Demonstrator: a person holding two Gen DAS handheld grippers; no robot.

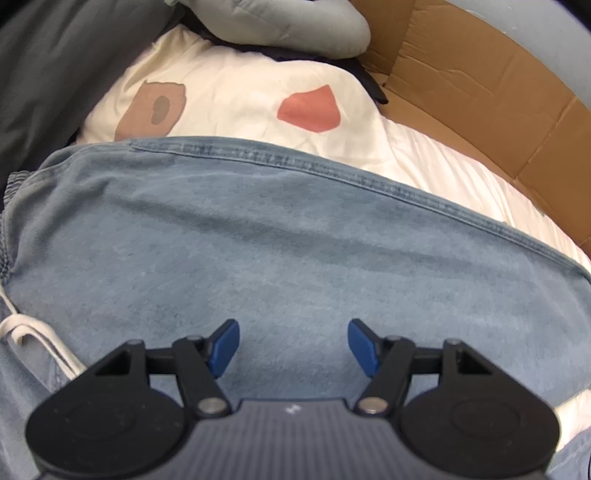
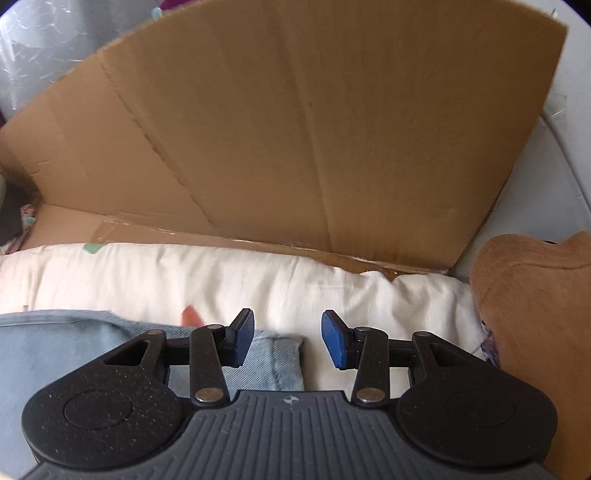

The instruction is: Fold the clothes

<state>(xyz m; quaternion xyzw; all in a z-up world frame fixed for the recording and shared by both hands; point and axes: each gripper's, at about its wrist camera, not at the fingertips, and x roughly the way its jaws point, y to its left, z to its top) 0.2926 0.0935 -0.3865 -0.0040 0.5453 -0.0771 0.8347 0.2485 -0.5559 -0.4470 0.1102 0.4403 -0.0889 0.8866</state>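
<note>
A cream quilt with blotches of brown and coral covers the surface, and a sheet of brown cardboard stands folded up behind it like a low wall. Clear plastic wrap shows past the cardboard's upper left corner.

The pale blue jeans lie spread flat across the quilt, a stitched seam running along their far edge and a white drawstring trailing off at the left. The left gripper hovers over the middle of the denim with its blue fingers spread wide and nothing between them. The right gripper sits at the jeans' far end, where a hemmed leg end lies just under its left finger; its fingers are parted and nothing is pinched between the pads.

No label, brand or writing can be read anywhere.

A grey-blue padded thing and some dark cloth beyond the quilt are cut off by the top of the left view, so what they are is unclear. A tan fuzzy shape fills the right edge of the other view, too cropped to name.
</note>
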